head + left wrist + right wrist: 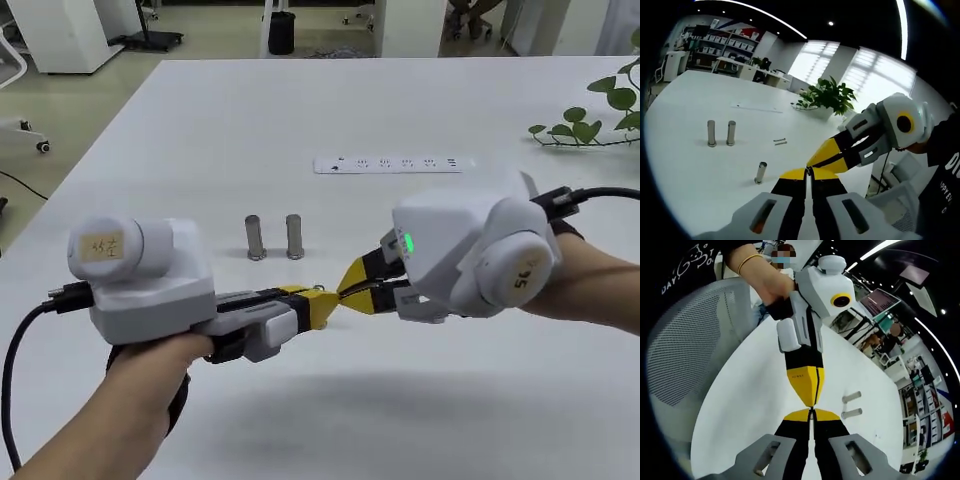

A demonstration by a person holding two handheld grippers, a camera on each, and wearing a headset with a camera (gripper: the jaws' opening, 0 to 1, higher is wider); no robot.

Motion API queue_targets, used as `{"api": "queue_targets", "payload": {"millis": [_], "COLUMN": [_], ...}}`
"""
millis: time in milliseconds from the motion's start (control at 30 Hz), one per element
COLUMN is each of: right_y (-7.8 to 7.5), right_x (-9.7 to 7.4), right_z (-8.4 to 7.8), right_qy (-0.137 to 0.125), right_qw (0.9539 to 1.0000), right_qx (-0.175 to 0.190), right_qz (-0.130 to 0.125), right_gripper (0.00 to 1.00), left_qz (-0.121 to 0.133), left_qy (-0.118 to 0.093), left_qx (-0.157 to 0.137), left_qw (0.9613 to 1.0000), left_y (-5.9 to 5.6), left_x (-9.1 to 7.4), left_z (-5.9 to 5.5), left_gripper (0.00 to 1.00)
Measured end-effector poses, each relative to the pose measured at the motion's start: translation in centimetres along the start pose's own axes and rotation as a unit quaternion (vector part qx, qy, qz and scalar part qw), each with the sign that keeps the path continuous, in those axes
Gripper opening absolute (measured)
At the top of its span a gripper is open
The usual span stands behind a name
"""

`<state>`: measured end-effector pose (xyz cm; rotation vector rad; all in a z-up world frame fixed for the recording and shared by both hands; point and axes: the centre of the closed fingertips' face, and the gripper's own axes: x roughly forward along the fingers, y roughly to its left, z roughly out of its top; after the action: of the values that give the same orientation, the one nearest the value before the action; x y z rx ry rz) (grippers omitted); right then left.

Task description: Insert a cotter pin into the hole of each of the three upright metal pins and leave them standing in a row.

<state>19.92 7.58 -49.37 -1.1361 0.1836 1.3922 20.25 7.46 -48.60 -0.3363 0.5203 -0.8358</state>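
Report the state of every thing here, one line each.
Left gripper: shut, tip touching the right's.
Right gripper: shut.
Left pin: upright.
Right pin: upright.
Third pin: standing, apart from those two.
Cotter pins: lying loose, not inserted.
Power strip: sockets empty.

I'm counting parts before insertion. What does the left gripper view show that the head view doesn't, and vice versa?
Left gripper view adds a third metal pin standing nearer the jaws, and two cotter pins lying on the table beyond it. Head view adds the hand holding the left gripper, and the floor past the table. Both share the two upright pins side by side, the power strip, the plant and the right gripper, tip to tip with the left.
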Motion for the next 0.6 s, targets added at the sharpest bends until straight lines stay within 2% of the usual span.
{"api": "queue_targets", "payload": {"millis": [67,100,233,267,500,600], "right_y": [0.01,0.06,0.23,0.28,0.17,0.05], "right_x": [-0.01,-0.02,0.09,0.11,0.09,-0.02], "right_z": [0.05,0.07,0.09,0.1,0.14,0.03], "right_qy": [-0.001,-0.001,-0.002,-0.002,-0.009,-0.01], "right_qw": [1.0,1.0,1.0,1.0,0.9997,0.9994], "right_qx": [0.001,-0.001,-0.003,-0.002,0.021,0.032], "right_qz": [-0.001,0.0,-0.001,0.0,-0.004,-0.005], "right_gripper": [0.0,0.0,0.0,0.0,0.0,0.0], "left_qz": [0.0,0.0,0.004,0.002,0.001,-0.002], "left_qy": [-0.001,0.0,0.002,0.006,0.002,-0.001], "left_qx": [0.005,0.02,0.047,0.061,0.124,0.137], "left_qw": [1.0,0.9998,0.9989,0.9981,0.9923,0.9906], "left_y": [-0.07,-0.13,0.05,0.03,-0.19,-0.2], "left_x": [-0.05,-0.1,-0.13,-0.14,-0.2,-0.24], "left_z": [0.02,-0.03,-0.08,-0.22,-0.02,0.15], "left_gripper": [0.0,0.0,0.0,0.0,0.0,0.0]}}
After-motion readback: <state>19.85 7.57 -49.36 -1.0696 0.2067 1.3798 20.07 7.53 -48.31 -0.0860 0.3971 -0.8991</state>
